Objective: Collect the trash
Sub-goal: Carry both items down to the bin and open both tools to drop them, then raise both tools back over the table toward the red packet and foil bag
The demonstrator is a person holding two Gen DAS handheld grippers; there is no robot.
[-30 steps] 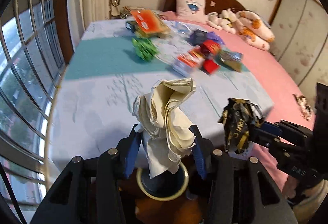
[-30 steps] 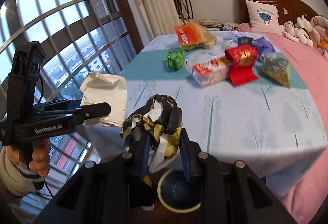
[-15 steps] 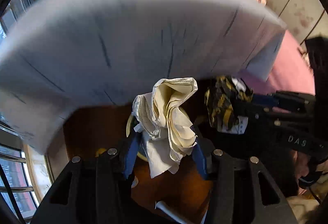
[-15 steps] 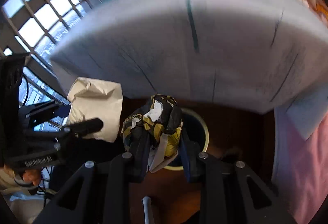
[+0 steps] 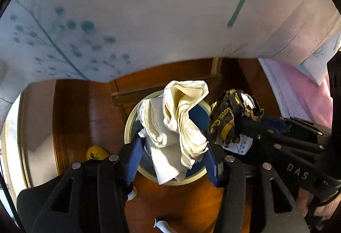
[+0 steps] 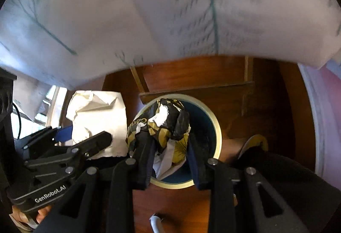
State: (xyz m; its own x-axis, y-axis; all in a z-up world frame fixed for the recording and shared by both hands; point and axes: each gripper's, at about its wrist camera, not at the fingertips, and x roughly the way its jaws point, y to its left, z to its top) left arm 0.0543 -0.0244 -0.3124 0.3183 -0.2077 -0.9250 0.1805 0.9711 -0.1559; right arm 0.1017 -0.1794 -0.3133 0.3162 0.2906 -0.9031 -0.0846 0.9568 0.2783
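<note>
Both grippers have dropped from above the table top to below the hang of the tablecloth [image 5: 149, 9], and the round waste bin [image 5: 130, 117] that sat small beneath them now fills the middle of each view, so the drop-off is close.

Left wrist view: the left gripper [image 5: 172, 158] holds the crumpled cream paper [image 5: 181, 117] directly over the bin's mouth. Its jaws are opening, the paper between them; the right pad looks pressed to it, though the left pad may already have a small gap. The black-and-gold wrapper [image 5: 230, 117] hangs at the bin's right rim, in the right gripper [image 5: 240, 126].

Right wrist view: the right gripper [image 6: 170, 158] carries the wrapper [image 6: 166, 122] over the bin [image 6: 215, 126], jaws opening with the wrapper between them and not yet fallen. The cream paper [image 6: 98, 117] shows left of the bin.

Letting go here should land both pieces inside
</note>
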